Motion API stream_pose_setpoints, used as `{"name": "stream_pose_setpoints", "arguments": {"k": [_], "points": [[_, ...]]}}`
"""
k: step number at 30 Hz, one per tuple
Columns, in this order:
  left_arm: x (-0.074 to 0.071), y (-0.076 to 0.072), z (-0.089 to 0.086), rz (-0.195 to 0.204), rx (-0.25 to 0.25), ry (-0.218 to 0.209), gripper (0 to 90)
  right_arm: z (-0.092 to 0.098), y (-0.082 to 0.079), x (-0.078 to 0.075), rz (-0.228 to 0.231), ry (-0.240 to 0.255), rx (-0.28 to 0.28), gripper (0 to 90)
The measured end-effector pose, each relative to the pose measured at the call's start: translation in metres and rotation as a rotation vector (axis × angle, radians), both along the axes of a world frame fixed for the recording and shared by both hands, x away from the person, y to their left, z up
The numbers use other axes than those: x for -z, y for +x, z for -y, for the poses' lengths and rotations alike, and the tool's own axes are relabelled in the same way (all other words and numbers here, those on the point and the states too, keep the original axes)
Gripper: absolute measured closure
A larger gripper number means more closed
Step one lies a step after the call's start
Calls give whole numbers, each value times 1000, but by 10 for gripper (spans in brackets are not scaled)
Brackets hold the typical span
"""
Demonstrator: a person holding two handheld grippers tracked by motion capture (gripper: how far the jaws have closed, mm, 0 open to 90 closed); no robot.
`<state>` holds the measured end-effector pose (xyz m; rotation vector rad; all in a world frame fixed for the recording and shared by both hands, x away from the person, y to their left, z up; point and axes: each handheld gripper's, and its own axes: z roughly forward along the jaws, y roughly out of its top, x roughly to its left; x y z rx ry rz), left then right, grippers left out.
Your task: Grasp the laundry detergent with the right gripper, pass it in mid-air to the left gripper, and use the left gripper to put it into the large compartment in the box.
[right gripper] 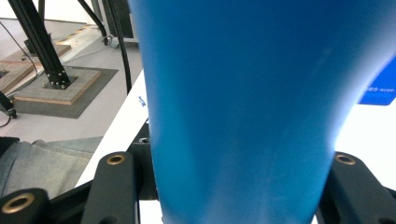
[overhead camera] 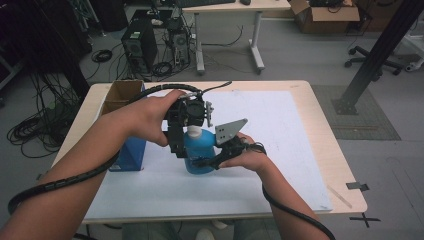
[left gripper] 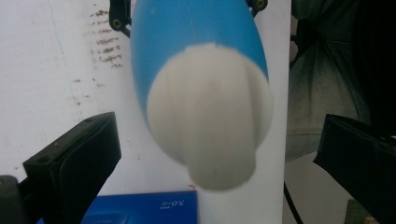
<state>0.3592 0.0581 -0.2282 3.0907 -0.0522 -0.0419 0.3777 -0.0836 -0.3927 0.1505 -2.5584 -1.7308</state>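
Observation:
A blue bottle [overhead camera: 201, 154] with a white cap [overhead camera: 194, 132] stands upright on the white mat [overhead camera: 280, 150] in the middle of the table. My right gripper [overhead camera: 211, 161] is shut on the bottle's body from the right side; in the right gripper view the blue bottle [right gripper: 243, 102] sits between its jaws, right gripper [right gripper: 233, 191]. My left gripper [overhead camera: 191, 138] hangs over the bottle's top, pointing down. In the left gripper view the white cap [left gripper: 210, 116] lies between the jaws with a gap on each side, left gripper [left gripper: 219, 158] open.
A blue box [overhead camera: 128, 152] stands on the table left of the bottle, and behind it an open cardboard box [overhead camera: 122, 95]. The mat reaches far to the right. Computer towers, cables and a desk stand on the floor beyond the table.

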Motion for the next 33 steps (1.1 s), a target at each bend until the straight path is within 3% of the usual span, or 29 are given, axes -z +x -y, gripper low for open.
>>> {"name": "stream_pose_setpoints", "arguments": {"k": [13,33], "points": [[6,-1,-1,8,-13,3,2,-19,-2,-4,1,1,-23,450],[10,-2,0,36,-38,3,4,-23,-2,-6,3,5,-11,450]]}}
